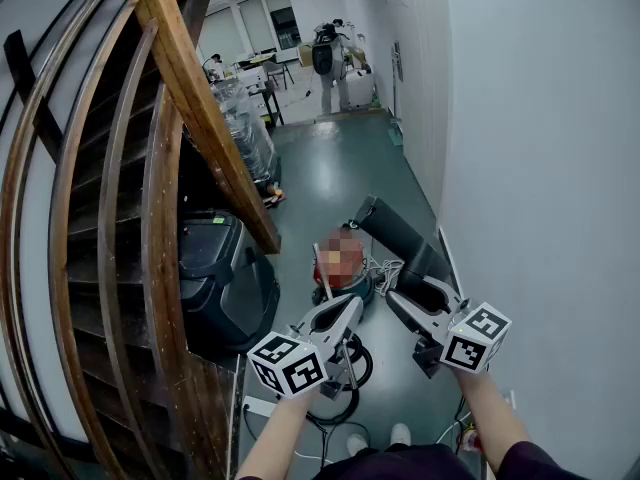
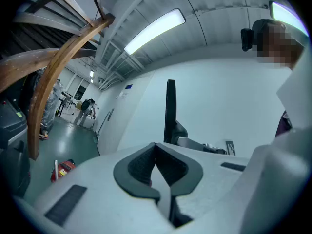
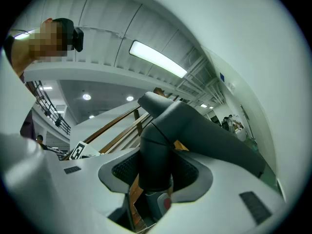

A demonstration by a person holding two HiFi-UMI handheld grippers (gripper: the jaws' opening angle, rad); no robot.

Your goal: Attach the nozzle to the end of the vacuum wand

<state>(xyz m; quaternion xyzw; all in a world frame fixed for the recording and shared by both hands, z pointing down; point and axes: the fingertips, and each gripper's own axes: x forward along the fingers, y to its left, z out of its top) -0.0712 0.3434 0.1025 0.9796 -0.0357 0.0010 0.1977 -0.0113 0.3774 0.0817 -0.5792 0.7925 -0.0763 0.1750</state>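
Note:
My right gripper (image 1: 402, 305) (image 3: 156, 172) is shut on the round neck of the black vacuum nozzle (image 3: 195, 126). In the head view the nozzle (image 1: 400, 236) is a long flat head that juts up and away from the jaws. My left gripper (image 1: 345, 313) (image 2: 156, 167) is shut with nothing seen between its pads, just left of the right one. From it the nozzle (image 2: 170, 108) shows upright ahead. On the floor below stands the red vacuum cleaner (image 1: 340, 268) (image 2: 63, 168). A thin pale wand (image 1: 322, 273) (image 2: 55, 169) rises beside it.
A wooden staircase railing (image 1: 190, 88) fills the left side, with a black bin (image 1: 215, 268) under it. A white wall (image 1: 540, 168) runs along the right. Black cable (image 1: 350, 373) loops on the green floor near my feet. A person (image 1: 328, 58) stands far down the corridor.

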